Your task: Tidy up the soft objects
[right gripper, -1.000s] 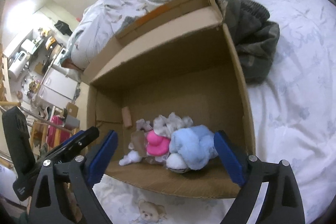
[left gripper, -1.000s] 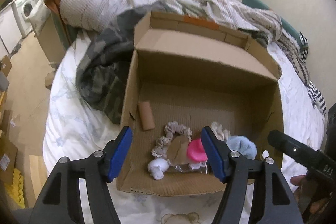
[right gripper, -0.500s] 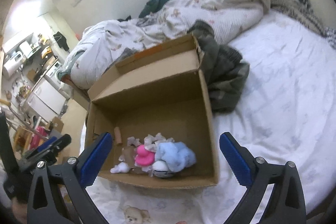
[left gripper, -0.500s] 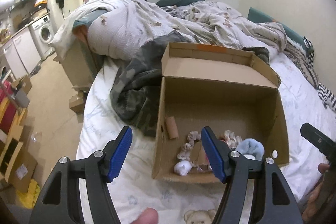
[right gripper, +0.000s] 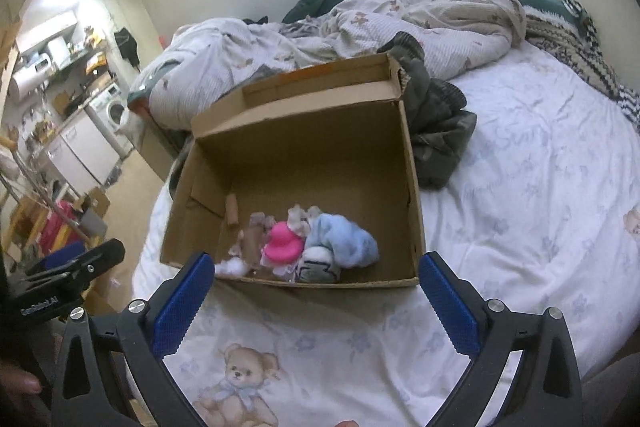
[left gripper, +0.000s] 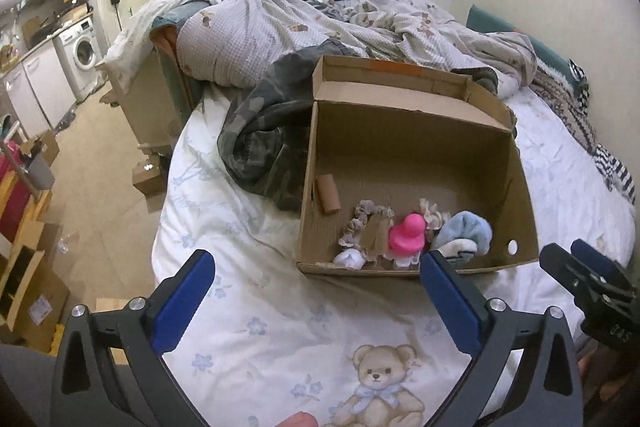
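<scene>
An open cardboard box (left gripper: pixel 520 187) (right gripper: pixel 412 187) sits on the bed. At its near side lie a pink soft duck (left gripper: pixel 407 234) (right gripper: pixel 282 241), a blue fluffy sock (left gripper: pixel 468 231) (right gripper: pixel 346 239), a striped sock (right gripper: pixel 316 265), scrunchies (left gripper: pixel 356 223), a white puff (left gripper: pixel 349 259) (right gripper: pixel 232 267) and a cardboard roll (left gripper: pixel 328 193) (right gripper: pixel 231 209). My left gripper (left gripper: pixel 316 299) is open and empty, held back from the box's near wall. My right gripper (right gripper: pixel 316 297) is open and empty, also in front of the box.
A camouflage garment (left gripper: pixel 260 131) (right gripper: pixel 436 135) lies behind and left of the box. Crumpled bedding (left gripper: pixel 280 27) is piled at the head of the bed. The sheet (left gripper: pixel 280 327) has a teddy print. The floor at left holds boxes (left gripper: pixel 28 287) and a washing machine (left gripper: pixel 82 55).
Both grippers have pulled back and up from the box, so it looks smaller and farther. The objects in the box have not moved. Both grippers stay open.
</scene>
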Demonstrator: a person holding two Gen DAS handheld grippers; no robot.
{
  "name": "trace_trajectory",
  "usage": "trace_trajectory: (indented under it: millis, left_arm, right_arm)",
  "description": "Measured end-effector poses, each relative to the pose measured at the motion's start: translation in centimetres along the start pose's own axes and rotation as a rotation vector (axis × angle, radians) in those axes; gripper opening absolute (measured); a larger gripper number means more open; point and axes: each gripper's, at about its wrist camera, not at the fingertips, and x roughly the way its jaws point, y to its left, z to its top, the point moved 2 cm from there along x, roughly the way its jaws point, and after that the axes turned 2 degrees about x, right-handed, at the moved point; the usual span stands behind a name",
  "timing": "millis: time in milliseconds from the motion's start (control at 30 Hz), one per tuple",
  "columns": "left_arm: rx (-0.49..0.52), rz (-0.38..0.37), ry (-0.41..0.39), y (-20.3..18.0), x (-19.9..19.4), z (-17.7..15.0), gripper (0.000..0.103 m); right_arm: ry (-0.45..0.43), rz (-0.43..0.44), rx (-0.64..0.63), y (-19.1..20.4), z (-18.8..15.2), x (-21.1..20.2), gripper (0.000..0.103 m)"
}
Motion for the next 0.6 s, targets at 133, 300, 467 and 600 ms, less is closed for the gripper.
trace_trajectory:
  millis: [133,300,467,600]
  left_arm:
    - [-0.01,-0.024,0.022,0.23,0.63,-0.07,0.102]
    - [0.007,-0.02,0.022,-0.07,0.74,-0.16,0.102]
    - [0.015,-0.025,0.012,-0.35,0.47,-0.1,0.102]
    - [0.008,-0.026,0.009,-0.19,0.41,-0.06,0.102]
  right_arm:
    - [0.003,-0.039,-0.046,0.82,-0.52,0.71,0.103]
    - [-0.014,-0.043,-0.054,1.03,-0.35,0.7,0.103]
    - [-0.006,-0.052,-0.06,1.11,-0.45,0.93,0.103]
    - [-0.008,-0.057,-0.058,1.07,-0.4,0.98,0.103]
